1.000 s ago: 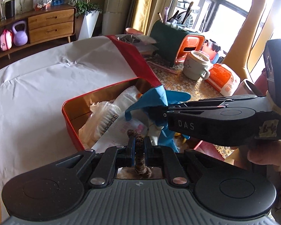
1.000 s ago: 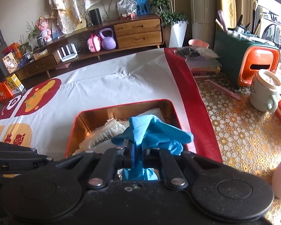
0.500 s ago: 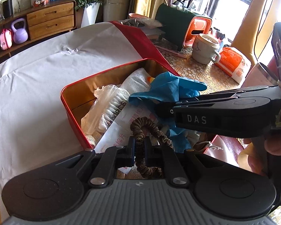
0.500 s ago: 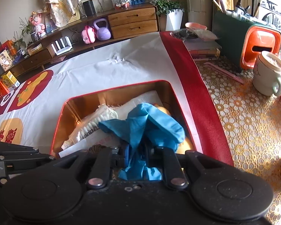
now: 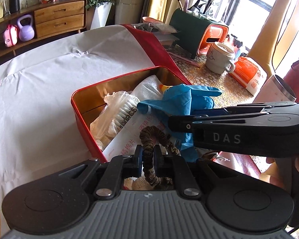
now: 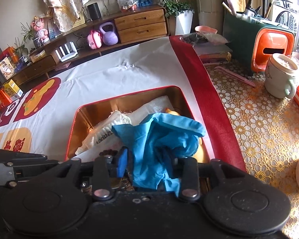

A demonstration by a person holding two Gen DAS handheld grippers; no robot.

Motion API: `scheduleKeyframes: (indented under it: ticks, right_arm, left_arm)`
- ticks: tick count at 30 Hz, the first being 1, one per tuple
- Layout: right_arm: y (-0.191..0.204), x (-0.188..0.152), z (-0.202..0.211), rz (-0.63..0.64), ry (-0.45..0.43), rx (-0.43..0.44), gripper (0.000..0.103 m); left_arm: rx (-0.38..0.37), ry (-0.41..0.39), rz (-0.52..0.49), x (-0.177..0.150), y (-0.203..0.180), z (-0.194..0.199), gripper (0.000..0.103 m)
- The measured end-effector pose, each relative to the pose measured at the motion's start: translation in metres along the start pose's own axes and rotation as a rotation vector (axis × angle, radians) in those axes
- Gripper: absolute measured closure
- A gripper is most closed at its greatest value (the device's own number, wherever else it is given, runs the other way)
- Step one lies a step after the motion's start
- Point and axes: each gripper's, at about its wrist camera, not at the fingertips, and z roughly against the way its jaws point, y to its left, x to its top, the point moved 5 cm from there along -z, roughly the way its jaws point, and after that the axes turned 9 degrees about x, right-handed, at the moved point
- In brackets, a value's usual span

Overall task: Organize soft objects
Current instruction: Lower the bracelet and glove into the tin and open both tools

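Observation:
A red tin box [image 5: 83,107] [image 6: 73,119] with a gold inside sits on the white cloth. It holds a bag of cotton swabs [image 5: 117,113], a white pad packet [image 5: 129,139] and gauze. My left gripper [image 5: 148,155] is shut on a brown hair scrunchie [image 5: 149,137] just over the box's near edge. My right gripper [image 6: 149,159] has its jaws spread apart, with a blue glove [image 6: 159,137] [image 5: 181,99] lying loose between them and draped over the box contents.
A red cloth border [image 6: 201,83] runs right of the box. Beyond it on the lace tablecloth stand a mug [image 6: 281,75], an orange and green holder [image 6: 269,45] and an orange packet [image 5: 249,73]. A wooden sideboard [image 6: 141,25] stands behind.
Both grippers have come down over the box. My right gripper has opened and the blue glove has slumped onto the contents. The left stays shut on the scrunchie.

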Motion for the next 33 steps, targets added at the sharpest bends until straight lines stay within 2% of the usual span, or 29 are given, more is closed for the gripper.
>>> scheduleKeyframes:
  ticks: [7,12,17,25,33]
  right_arm:
    - [0.005,0.000,0.021,0.006,-0.036,-0.001,0.055]
    - [0.009,0.000,0.037,0.017,-0.060,-0.006,0.044]
    - [0.014,-0.003,0.053,0.024,-0.085,-0.006,0.040]
    - [0.024,-0.012,0.075,0.039,-0.111,0.010,0.035]
    - [0.036,-0.031,0.106,0.061,-0.181,0.035,0.023]
  left_arm:
    - [0.011,0.006,-0.001,-0.002,-0.001,0.011,0.093]
    - [0.021,-0.016,-0.006,-0.001,-0.001,0.023,0.091]
    - [0.029,-0.027,-0.016,-0.002,-0.003,0.032,0.073]
    - [0.028,-0.047,0.011,-0.008,0.004,0.049,0.072]
    - [0.053,-0.107,0.024,-0.017,0.015,0.075,0.072]
